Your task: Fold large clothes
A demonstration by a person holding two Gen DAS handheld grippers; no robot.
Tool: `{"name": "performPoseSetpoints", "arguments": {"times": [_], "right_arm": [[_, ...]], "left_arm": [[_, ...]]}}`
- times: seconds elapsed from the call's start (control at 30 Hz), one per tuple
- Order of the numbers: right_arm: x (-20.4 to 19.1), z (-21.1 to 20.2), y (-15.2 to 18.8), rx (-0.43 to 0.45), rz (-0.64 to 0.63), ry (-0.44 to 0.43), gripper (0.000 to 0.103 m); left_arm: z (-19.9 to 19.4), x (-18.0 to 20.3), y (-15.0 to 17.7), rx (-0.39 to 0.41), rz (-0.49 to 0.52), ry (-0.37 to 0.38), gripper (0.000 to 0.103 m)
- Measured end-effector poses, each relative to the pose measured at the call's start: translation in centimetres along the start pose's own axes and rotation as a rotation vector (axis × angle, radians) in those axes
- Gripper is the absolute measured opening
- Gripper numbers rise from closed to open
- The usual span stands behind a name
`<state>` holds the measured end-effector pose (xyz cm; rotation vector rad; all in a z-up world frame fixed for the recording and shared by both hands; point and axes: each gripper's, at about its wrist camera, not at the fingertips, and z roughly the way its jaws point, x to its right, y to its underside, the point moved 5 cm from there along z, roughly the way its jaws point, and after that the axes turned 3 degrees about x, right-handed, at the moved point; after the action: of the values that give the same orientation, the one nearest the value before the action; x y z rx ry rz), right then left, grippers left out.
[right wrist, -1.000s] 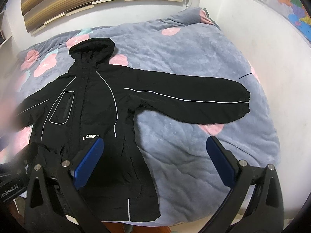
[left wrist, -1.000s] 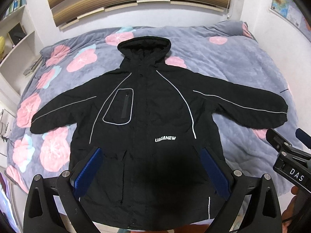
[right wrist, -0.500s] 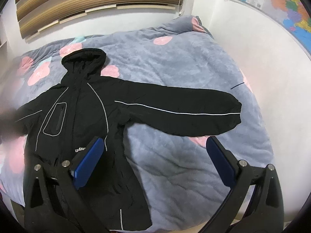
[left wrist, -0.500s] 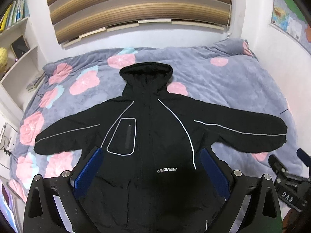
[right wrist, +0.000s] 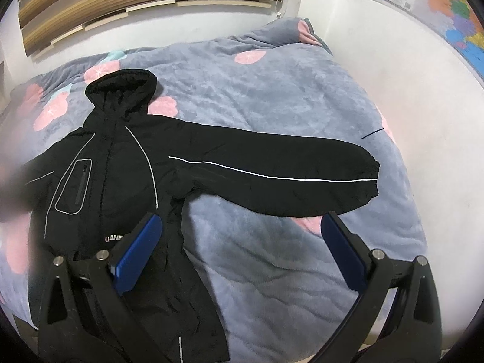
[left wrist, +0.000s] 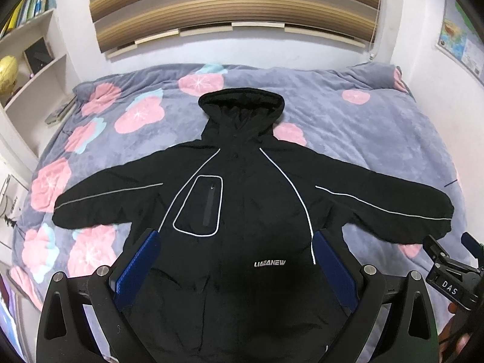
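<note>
On the bed (left wrist: 378, 127) the black jacket (left wrist: 242, 211) lies flat, front up, sleeves spread out, probably ready for folding. Both the left gripper (left wrist: 239, 260) and right gripper (right wrist: 242, 242) hover above, jaws released, holding nothing.

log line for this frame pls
step: pre-fold | jacket: flat on bed, sleeves spread, hood up | left hand-held gripper: open, above jacket | right hand-held gripper: open, empty
</note>
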<state>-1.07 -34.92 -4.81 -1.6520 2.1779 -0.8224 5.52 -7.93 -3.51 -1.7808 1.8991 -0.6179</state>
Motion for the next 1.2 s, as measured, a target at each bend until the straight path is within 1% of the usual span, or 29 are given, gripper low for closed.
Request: {"name": "performPoseSetpoints", "arguments": {"times": [0.2,0.43,0.63,0.73,0.83,0.9,0.93,1.0,1.03,1.07,1.1,1.2], "right_arm": [[0.1,0.6,-0.1,-0.013,-0.012,0.01,0.103],[1.0,1.8,-0.3,-0.036,0.014,0.018,0.103],[2.7,4.2,-0.2,-0.07,0.052,0.017,0.103],[5.3,6.2,0.3,-0.09,0.115,0.015,0.103],[9.0,8.6,1.4,-0.108,0.194,0.002,0.103],[12.9,10.7,2.4,-0.125,0.279,0.027,0.103],[14.2,11.3,2.7,-0.13,0.312,0.034,0.103],[18.6,13.3,3.5,-0.133,0.413,0.058,0.101],[20.1,13.9,3.8,-0.132,0.449,0.062,0.099],[22.1,14.8,4.1,-0.135,0.498,0.058,0.093],[23.3,15.4,4.2,-0.135,0.531,0.043,0.088],[25.9,17.0,4.3,-0.125,0.607,0.017,0.086]], "left_arm": [[1.8,0.3,-0.1,-0.036,-0.009,0.015,0.1],[3.2,1.3,-0.3,-0.058,0.012,0.019,0.1],[4.9,1.8,-0.2,-0.077,0.026,0.002,0.1],[5.8,2.0,0.0,-0.082,0.03,0.012,0.1],[6.9,2.0,0.0,-0.101,0.027,0.012,0.1],[7.9,2.2,0.0,-0.12,0.03,0.001,0.1],[8.3,2.3,-0.1,-0.127,0.03,-0.001,0.1],[9.3,2.5,0.0,-0.147,0.03,-0.006,0.1],[9.8,2.6,0.0,-0.158,0.032,-0.008,0.1],[10.3,2.8,0.1,-0.169,0.035,-0.009,0.1],[10.8,3.0,0.1,-0.179,0.039,-0.01,0.1],[12.1,3.7,0.0,-0.196,0.057,-0.013,0.1]]}}
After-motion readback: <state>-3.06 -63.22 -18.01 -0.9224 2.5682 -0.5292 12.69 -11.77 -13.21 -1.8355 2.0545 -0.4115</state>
